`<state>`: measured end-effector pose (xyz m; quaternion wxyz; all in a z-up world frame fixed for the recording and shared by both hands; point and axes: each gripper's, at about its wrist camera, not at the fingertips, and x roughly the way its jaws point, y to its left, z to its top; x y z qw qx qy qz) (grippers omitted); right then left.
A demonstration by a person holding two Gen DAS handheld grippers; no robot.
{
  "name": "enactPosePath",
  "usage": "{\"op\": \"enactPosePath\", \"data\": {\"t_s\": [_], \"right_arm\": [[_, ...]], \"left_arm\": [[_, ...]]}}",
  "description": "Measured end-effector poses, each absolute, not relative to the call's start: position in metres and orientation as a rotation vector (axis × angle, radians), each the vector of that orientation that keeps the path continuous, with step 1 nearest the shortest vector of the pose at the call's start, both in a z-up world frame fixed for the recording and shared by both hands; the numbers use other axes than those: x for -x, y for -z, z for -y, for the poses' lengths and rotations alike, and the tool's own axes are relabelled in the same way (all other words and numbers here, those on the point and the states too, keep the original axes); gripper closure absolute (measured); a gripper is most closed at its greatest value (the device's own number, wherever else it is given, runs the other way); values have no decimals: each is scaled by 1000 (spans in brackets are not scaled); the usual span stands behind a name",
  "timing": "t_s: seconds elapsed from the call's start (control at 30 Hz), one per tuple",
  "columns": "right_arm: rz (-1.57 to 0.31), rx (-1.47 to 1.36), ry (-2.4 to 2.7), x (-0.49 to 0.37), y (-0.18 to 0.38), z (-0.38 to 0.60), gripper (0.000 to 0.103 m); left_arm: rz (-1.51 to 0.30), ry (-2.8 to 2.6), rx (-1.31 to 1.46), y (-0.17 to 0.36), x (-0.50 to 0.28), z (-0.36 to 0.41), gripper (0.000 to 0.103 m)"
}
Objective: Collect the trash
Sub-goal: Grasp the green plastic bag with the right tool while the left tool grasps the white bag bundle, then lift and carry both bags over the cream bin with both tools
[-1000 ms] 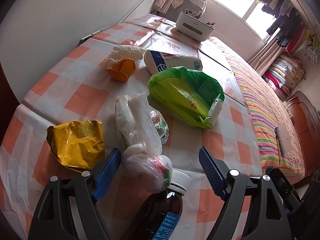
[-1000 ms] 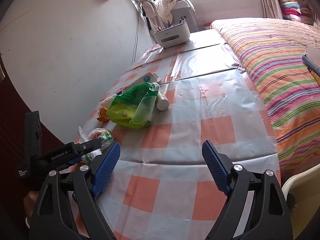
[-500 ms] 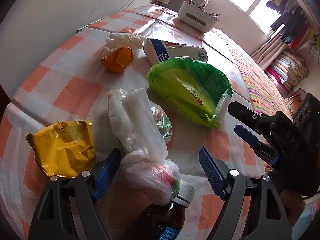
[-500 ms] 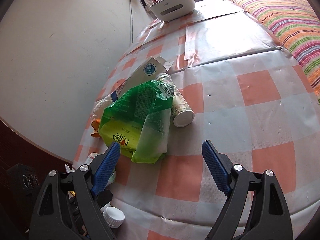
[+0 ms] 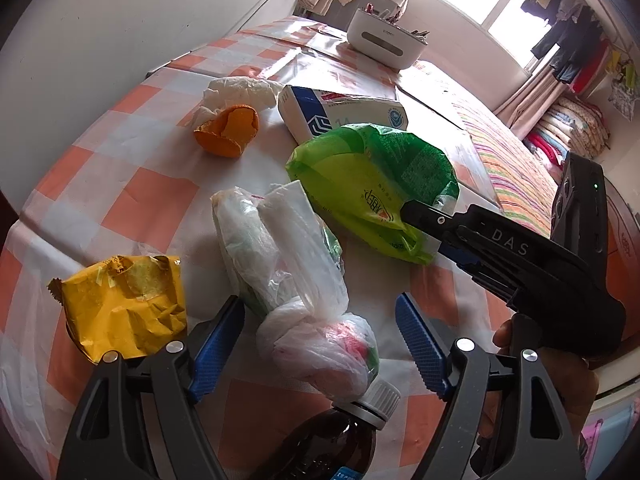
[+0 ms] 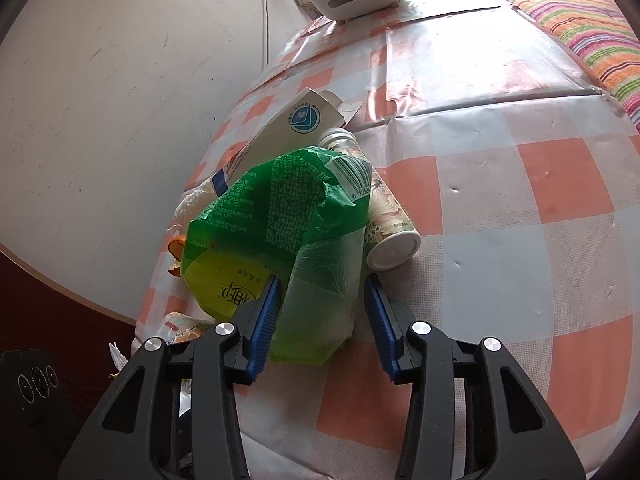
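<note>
A green plastic bag (image 5: 372,184) lies open on the checked table; it also shows in the right wrist view (image 6: 276,236). My right gripper (image 6: 322,304) is partly closed around the bag's near clear edge, its fingers (image 6: 266,312) on either side; in the left wrist view it (image 5: 436,232) reaches the bag from the right. My left gripper (image 5: 320,340) is open around a knotted white plastic bag (image 5: 296,280). A yellow wrapper (image 5: 124,304), an orange peel (image 5: 228,130), a white carton (image 5: 340,110), crumpled tissue (image 5: 240,90) and a brown bottle (image 5: 332,440) lie around.
A small white-capped bottle (image 6: 384,216) lies against the green bag's right side. A white container (image 5: 384,42) stands at the table's far end. A wall (image 5: 120,20) runs along the left. A striped bed (image 6: 580,12) lies to the right.
My right gripper has moved forward to the green bag and narrowed around its near edge. My left gripper has stayed open over the knotted white bag.
</note>
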<state>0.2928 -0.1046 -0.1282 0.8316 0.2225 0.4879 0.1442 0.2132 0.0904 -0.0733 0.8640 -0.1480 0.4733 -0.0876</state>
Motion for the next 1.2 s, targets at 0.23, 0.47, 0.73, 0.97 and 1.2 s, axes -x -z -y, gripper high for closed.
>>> {"op": "enactPosePath", "data": {"t_s": [0.23,0.47,0.73,0.97,1.2], "right_arm": [[-987,-480,-334,-280,121,105,77],[-951,-502,-332,-259,111,117,78],[-893,-506,-331,-231,94,126,78],[-844,-510,-325,-204,81,137,78],[-801,-516,-292,-178,76,151,78]], "left_arm": [[-1004,178,269,77,-213,-88,59],[-969,173,249,70,-206,-88,61],[-920,184,232,58,-193,-85,61],[-893,204,222,52,-183,-82,61],[-860,229,208,45,-168,-73,61]]}}
